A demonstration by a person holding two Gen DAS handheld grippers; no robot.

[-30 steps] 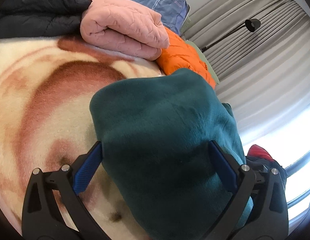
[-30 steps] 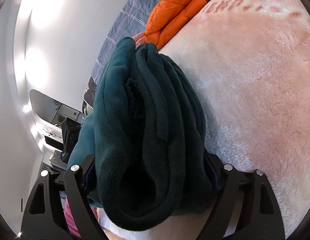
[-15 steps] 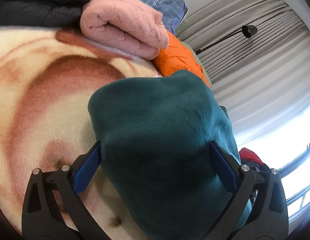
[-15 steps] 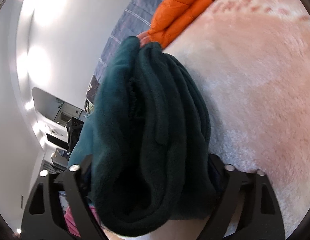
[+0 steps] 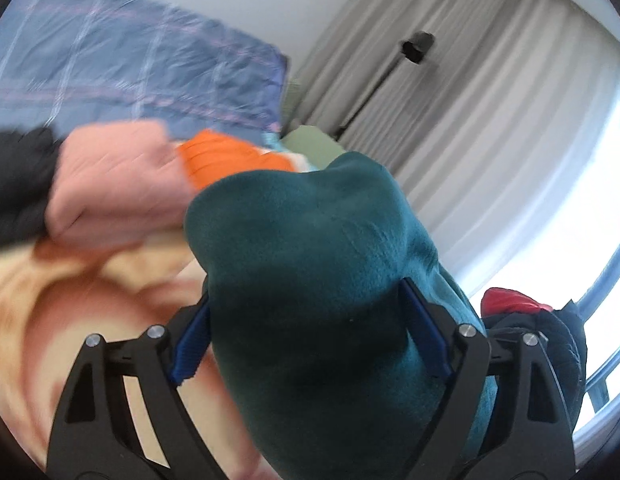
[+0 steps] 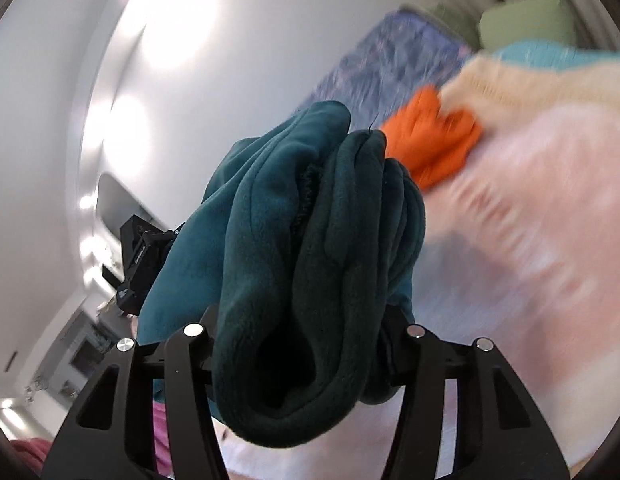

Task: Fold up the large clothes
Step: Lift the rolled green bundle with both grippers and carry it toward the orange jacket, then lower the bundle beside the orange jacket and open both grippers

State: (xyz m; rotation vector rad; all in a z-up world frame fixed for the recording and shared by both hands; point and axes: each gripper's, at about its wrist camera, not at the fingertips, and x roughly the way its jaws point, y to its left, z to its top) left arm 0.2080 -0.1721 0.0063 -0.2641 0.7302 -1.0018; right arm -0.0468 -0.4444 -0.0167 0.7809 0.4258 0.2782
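A folded dark teal fleece garment point(image 5: 310, 272) fills the space between the blue-padded fingers of my left gripper point(image 5: 310, 332), which is shut on one end of the thick bundle. My right gripper point(image 6: 306, 340) is shut on the other end of the same teal fleece point(image 6: 310, 260), whose stacked folds show edge-on. The bundle is held up above the cream and pink plush blanket point(image 5: 70, 300) on the bed. The other gripper's black body point(image 6: 140, 256) shows behind the fleece in the right wrist view.
A folded pink quilted garment point(image 5: 110, 188), an orange puffer jacket point(image 5: 230, 160) and a black garment point(image 5: 14, 184) lie at the bed's far side. A blue plaid cover point(image 5: 130, 76) is behind them. Grey curtains point(image 5: 469, 120) and a bright window are at the right.
Both grippers have lifted the teal bundle off the blanket and tilted upward. The views now show more wall and curtain, with motion blur on the bed.
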